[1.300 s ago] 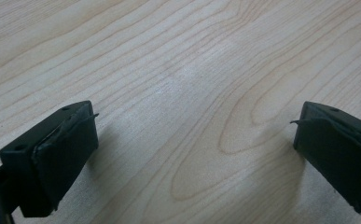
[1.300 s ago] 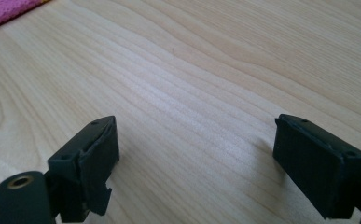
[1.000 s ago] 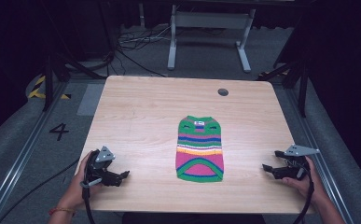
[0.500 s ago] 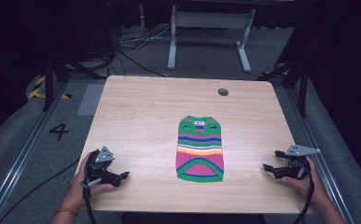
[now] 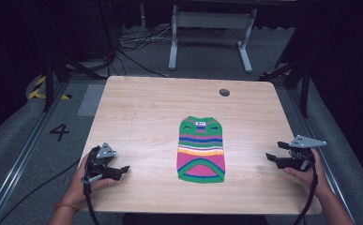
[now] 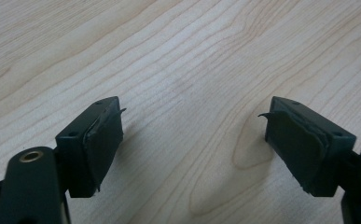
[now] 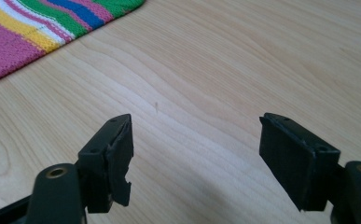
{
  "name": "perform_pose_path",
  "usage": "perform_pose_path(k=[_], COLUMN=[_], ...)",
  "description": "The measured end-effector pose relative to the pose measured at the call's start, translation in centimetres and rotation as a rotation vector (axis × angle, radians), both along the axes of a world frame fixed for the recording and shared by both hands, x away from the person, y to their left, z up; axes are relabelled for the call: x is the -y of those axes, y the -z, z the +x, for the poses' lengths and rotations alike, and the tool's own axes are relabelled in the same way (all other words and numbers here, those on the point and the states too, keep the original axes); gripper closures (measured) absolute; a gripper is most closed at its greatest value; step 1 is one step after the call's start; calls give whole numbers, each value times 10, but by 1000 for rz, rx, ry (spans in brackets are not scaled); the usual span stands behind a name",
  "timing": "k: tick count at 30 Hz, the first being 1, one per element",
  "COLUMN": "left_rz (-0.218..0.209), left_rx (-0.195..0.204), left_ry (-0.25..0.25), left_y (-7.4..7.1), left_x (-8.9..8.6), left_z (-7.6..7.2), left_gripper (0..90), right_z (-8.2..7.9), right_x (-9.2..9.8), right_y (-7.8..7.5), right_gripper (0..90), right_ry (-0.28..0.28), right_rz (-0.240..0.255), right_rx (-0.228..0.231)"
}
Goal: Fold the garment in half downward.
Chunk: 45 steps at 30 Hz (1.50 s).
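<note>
Striped knit sweater (image 5: 201, 149) lies flat mid-desk (image 5: 141, 108), so both tongs (left (image 5: 118, 171), right (image 5: 273, 158), jaws just narrowing on nothing) should approach its hem low and level.

The sweater (image 5: 201, 149) lies flat on the bench (image 5: 141, 112), a little right of the middle and nearer to the person's edge. The left claw (image 5: 121, 169) is near the front left corner, well apart from the sweater. The right claw (image 5: 272, 156) is at the right edge, beside the sweater's lower part. A round hole (image 5: 224, 92) sits behind the sweater, near the far edge.
</note>
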State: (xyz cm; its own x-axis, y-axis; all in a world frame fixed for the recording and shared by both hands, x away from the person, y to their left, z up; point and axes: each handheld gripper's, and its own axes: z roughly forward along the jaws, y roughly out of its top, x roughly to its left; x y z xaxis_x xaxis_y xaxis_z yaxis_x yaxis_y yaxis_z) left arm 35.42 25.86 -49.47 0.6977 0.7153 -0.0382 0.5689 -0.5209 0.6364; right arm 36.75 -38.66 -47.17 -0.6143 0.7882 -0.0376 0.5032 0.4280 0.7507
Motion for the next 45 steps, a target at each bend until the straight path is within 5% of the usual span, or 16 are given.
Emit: perform_pose_path(k=[9,19,25,27,38,41,45], left_rz=[-70,-56,-42,-48,-95,-59,-71], left_rx=[37,64,86,89,72,60,56], left_ry=[7,32,60,73,92,108,106], left_y=[-22,-35,-39,-41,-35,-30,-30], left_x=[12,44,64,71,107,119,130], left_z=[38,78,98,105,146,155,163], left_gripper=[225,249,244,247,254,255,261], right_z=[24,72,85,91,115,122,131], right_x=[-31,-69,-85,-89,-112,-118,-123], right_y=[-18,-24,-25,-25,-20,-18,-15], right_gripper=[238,291,292,292,337,342,384], right_ry=[-39,-80,-97,-97,-91,-95,-88], right_rz=[4,-7,-40,-13,-23,-22,-8], right_rx=[44,15,19,10,-17,-28,-34])
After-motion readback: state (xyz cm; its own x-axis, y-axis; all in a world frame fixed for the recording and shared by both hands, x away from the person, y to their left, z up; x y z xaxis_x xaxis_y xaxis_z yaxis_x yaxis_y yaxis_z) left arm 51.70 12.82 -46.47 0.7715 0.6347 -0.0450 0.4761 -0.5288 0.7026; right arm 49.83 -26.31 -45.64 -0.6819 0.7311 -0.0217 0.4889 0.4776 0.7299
